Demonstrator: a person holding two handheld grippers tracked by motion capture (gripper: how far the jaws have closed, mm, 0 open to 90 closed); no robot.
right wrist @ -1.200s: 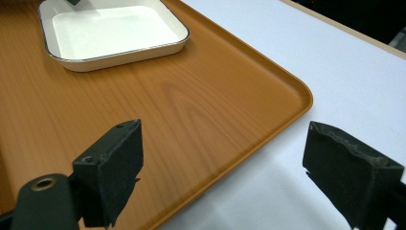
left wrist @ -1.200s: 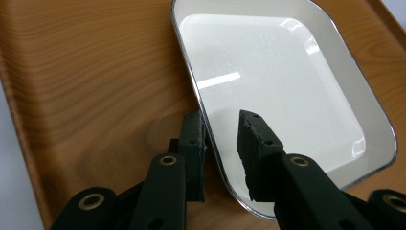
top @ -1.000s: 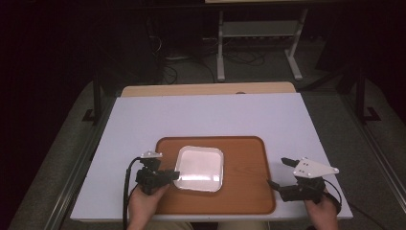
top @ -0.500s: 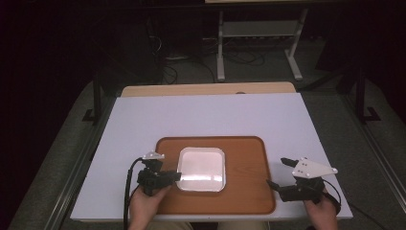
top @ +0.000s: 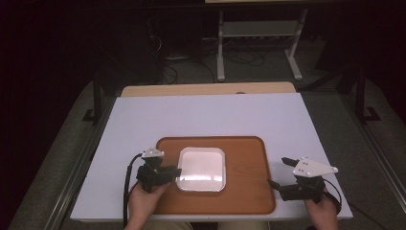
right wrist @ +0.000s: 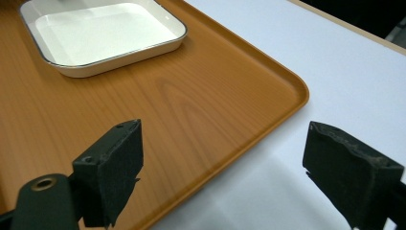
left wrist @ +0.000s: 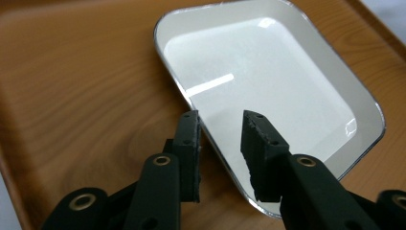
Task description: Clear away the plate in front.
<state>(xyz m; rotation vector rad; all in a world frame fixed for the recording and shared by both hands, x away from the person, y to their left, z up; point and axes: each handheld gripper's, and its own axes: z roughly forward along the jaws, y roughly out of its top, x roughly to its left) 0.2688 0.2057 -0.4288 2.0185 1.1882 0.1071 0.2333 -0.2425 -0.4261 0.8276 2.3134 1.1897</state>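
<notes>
— What's on the table from up high?

— A brown wooden tray (top: 239, 191) on the white table (top: 206, 115), with a white square dish (top: 201, 168) on it. The left gripper (top: 173, 171) is at the dish's left edge. The right gripper (top: 280, 172) sits past the tray's right side.

— And the left gripper view?

— Its jaws are a little apart, one on each side of the dish's (left wrist: 268, 86) rim. They don't squeeze it.

— The right gripper view?

— Jaws wide apart, holding nothing, over the tray's (right wrist: 201, 115) corner. The dish (right wrist: 103, 33) is far off.
</notes>
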